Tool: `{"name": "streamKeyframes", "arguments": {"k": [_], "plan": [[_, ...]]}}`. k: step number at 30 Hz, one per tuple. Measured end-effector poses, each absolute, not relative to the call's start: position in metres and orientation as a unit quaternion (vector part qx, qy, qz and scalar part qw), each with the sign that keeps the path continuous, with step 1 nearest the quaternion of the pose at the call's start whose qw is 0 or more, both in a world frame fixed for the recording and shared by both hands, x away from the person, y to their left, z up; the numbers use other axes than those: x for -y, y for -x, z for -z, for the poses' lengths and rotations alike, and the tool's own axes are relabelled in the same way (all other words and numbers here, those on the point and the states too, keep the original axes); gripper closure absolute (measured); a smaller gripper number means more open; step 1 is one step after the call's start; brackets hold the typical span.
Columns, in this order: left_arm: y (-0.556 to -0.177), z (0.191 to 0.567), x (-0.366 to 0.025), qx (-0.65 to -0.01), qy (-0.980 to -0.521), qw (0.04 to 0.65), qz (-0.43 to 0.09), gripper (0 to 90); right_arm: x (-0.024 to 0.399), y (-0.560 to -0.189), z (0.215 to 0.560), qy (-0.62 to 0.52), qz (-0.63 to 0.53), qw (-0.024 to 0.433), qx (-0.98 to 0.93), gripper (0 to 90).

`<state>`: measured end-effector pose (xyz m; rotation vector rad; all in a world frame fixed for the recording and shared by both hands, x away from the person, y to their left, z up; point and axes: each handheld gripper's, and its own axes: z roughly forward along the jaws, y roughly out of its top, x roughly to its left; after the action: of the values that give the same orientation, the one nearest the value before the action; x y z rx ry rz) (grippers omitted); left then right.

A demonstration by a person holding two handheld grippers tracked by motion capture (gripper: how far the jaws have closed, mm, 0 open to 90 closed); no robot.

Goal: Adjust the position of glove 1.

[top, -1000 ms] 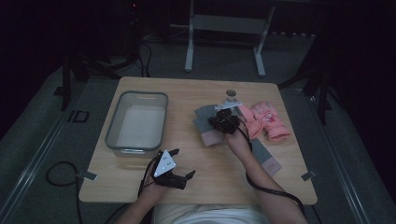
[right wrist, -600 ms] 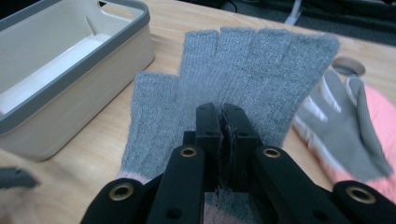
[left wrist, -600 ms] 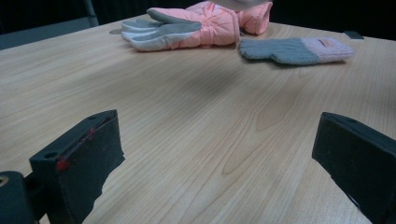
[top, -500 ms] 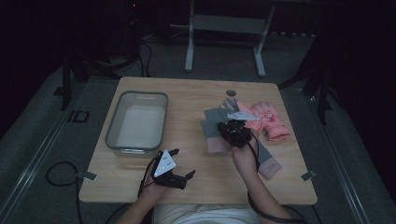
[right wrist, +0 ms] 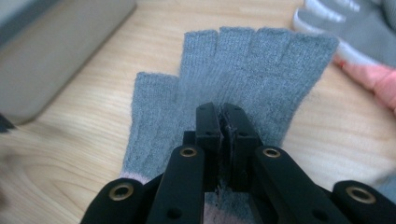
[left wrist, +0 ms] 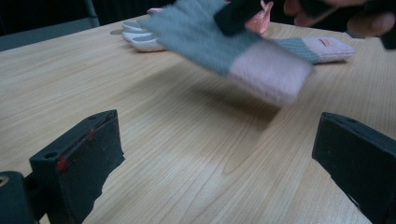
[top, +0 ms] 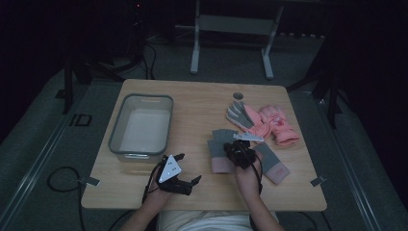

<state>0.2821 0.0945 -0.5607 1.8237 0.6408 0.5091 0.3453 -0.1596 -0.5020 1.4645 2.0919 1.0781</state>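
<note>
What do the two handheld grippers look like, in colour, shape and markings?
The left gripper is black, with a grey three-cornered plate on top and red marks on one blocky jaw. The right gripper is black too, with brass-coloured rivets on its linkage. A black cable trails from the left one.

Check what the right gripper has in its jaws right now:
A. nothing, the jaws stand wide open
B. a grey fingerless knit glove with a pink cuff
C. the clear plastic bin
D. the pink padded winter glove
B. In the right gripper view the right gripper is pinched shut on the knit of the grey fingerless glove; the left gripper view shows that glove lifted off the table, casting a shadow.
</note>
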Motion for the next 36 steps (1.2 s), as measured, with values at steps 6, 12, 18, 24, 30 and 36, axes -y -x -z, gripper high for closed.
{"name": "streamKeyframes", "arguments": {"k": [6,12,18,24,30,36], "plan": [[-0.282,0.561,-0.095,-0.27,-0.768,0.541,-0.212,1.2,0.16,-0.346,0.522,-0.539,-0.378,0.166,-0.734,86.0],[-0.282,0.561,-0.095,-0.27,-0.768,0.541,-0.212,1.2,0.159,-0.349,0.533,-0.553,-0.378,0.159,-0.726,85.9],[-0.283,0.561,-0.095,-0.27,-0.767,0.541,-0.212,1.2,0.157,-0.355,0.546,-0.559,-0.363,0.157,-0.729,84.6],[-0.283,0.561,-0.095,-0.268,-0.769,0.541,-0.211,1.2,0.154,-0.355,0.551,-0.558,-0.36,0.165,-0.729,75.8],[-0.283,0.561,-0.095,-0.268,-0.769,0.541,-0.21,1.2,0.159,-0.355,0.545,-0.551,-0.375,0.163,-0.728,69.2],[-0.283,0.561,-0.095,-0.267,-0.769,0.542,-0.209,1.2,0.183,-0.363,0.522,-0.496,-0.41,0.153,-0.75,68.4]]}}
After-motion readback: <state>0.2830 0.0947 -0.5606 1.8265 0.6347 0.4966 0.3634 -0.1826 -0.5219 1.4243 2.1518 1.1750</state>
